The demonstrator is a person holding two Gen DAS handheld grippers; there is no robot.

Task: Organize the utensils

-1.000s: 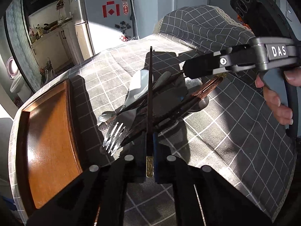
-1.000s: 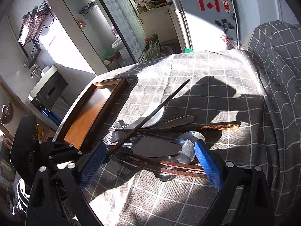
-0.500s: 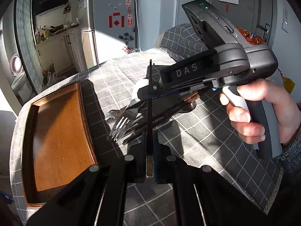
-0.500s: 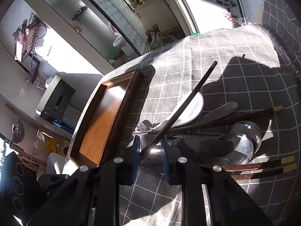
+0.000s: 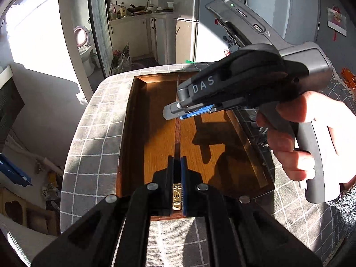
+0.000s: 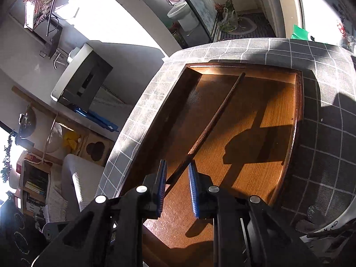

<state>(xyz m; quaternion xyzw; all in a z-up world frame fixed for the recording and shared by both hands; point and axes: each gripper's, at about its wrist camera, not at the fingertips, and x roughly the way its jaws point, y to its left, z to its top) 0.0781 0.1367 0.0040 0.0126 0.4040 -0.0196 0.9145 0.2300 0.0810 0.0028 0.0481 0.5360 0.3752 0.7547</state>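
The left gripper [image 5: 177,166] was clamped on the gold-capped end of a dark wooden chopstick [image 5: 177,131], which pointed forward over the wooden tray [image 5: 131,120]. The right gripper [image 6: 177,173] had its blue pads [image 6: 193,187] a little apart, with the chopstick [image 6: 213,120] passing between them; I could not tell if the pads touched it. In the left wrist view, the right gripper [image 5: 189,111] crossed the chopstick from the right side, held by the person's right hand [image 5: 311,142]. The tray lay on a grey checked tablecloth [image 5: 93,133]. Whether the chopstick rested on the tray floor or was just above it was not clear.
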